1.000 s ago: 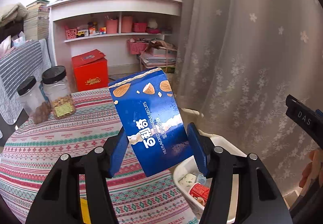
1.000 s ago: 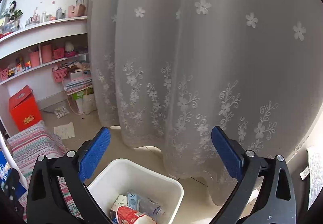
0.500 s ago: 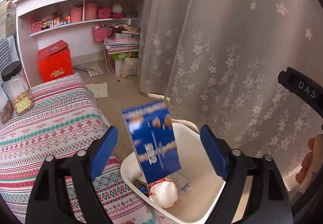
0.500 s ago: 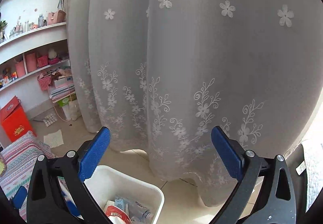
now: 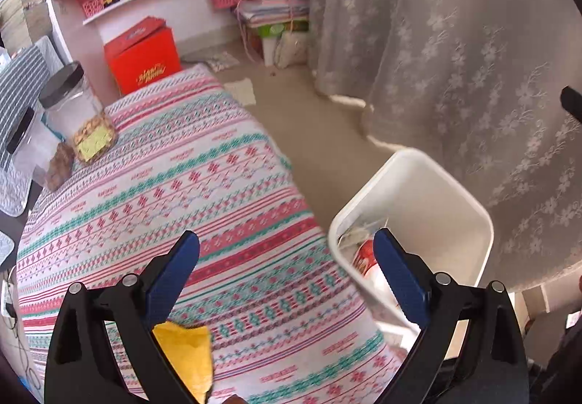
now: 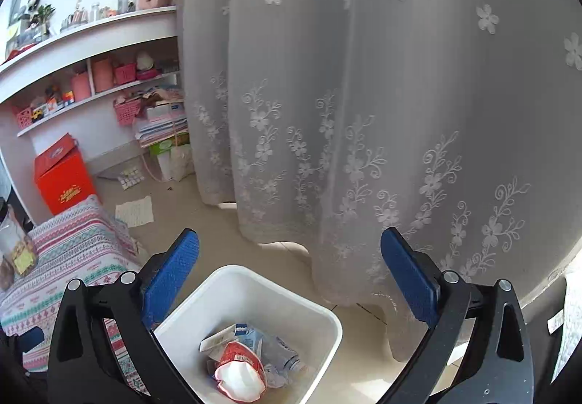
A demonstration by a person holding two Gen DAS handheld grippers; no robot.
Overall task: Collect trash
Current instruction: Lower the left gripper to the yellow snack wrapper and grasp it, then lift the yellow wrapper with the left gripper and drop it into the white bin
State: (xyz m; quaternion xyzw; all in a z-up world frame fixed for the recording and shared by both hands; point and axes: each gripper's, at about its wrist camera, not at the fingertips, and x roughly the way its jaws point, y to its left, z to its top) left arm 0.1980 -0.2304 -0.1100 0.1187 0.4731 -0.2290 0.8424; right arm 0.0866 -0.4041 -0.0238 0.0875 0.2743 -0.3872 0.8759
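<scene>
Currently: my left gripper (image 5: 285, 271), jaws opening, nothing between them, above patterned tablecloth (image 5: 189, 185); my right gripper (image 6: 289, 274), wide apart, empty, over white trash bin (image 6: 327, 322).

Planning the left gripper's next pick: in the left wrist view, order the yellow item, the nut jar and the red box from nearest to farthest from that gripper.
From the left gripper:
1. Yellow item, on the tablecloth just under the left finger.
2. Nut jar, far left of the table.
3. Red box, on the floor beyond the table, below the shelves.
</scene>
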